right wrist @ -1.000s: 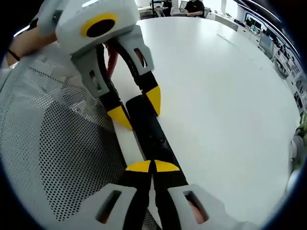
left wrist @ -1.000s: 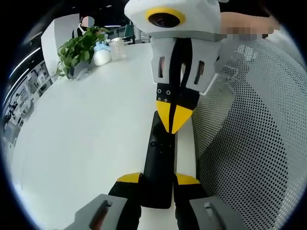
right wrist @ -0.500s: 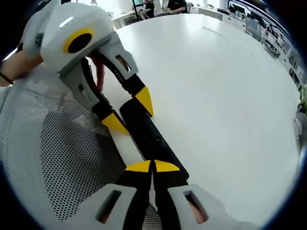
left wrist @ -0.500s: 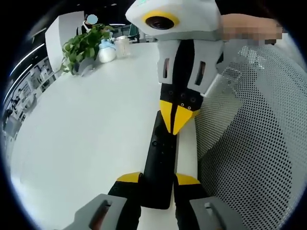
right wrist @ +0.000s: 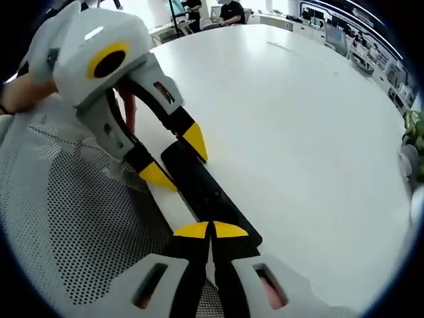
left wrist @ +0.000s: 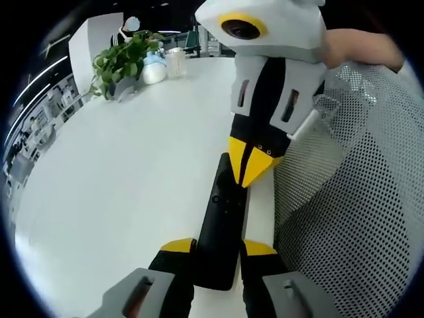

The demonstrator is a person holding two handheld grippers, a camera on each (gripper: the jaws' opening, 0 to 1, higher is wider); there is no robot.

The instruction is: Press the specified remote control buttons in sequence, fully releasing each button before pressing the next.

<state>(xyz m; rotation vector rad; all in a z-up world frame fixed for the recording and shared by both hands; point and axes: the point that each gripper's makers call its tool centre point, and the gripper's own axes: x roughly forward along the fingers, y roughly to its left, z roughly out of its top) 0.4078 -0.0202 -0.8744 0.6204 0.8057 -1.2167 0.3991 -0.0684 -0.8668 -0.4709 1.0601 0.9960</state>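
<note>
A long black remote [left wrist: 222, 225] lies on the white table [left wrist: 119, 185] close to its edge. My left gripper [left wrist: 218, 246] has its yellow-tipped jaws against both sides of the remote's near end, shut on it. My right gripper [left wrist: 253, 169] comes down from above, shut, its joined yellow tips resting on the remote's far half near the buttons. In the right gripper view the same remote [right wrist: 205, 192] runs away from my right gripper [right wrist: 211, 230], and the left gripper [right wrist: 176, 159] clamps its other end.
A grey mesh chair back [left wrist: 351, 199] stands right beside the table's edge, also seen as the mesh chair [right wrist: 79, 218]. A potted plant [left wrist: 119, 63] and small bottles [left wrist: 156, 69] stand at the far side. A hand [left wrist: 361, 50] holds the right gripper.
Both views have shifted a little with the hands. The right gripper's shut tips have slid slightly sideways on the remote. The left gripper still holds the remote in place.
</note>
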